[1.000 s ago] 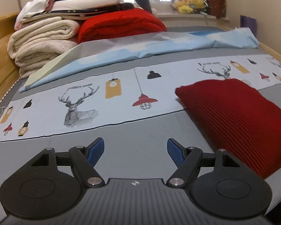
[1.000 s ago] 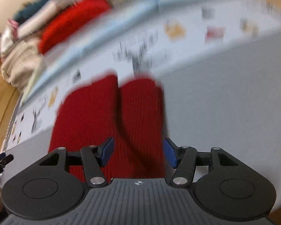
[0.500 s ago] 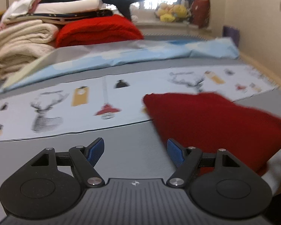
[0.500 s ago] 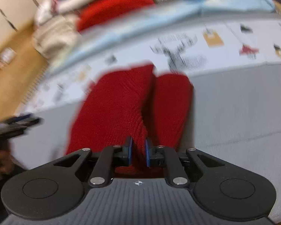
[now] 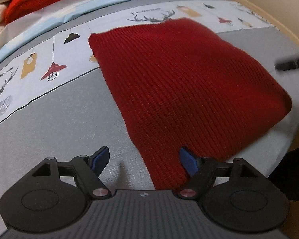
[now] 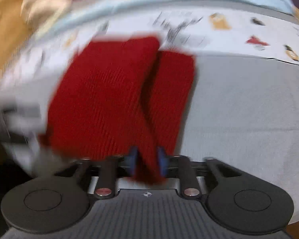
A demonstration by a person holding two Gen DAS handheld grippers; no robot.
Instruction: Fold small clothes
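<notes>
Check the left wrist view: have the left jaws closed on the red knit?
No: the left gripper is wide open, with the red knit's near corner lying loose between its blue pads.

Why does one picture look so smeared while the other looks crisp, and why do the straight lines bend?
Right wrist view: motion blur smears the bedsheet print and the red knit garment clamped in the right gripper. Left wrist view: mostly sharp, the knit ribs readable by the open left gripper; only the dark object at the right edge is streaked. Both views: fisheye lenses bow the sheet's stripes.
</notes>
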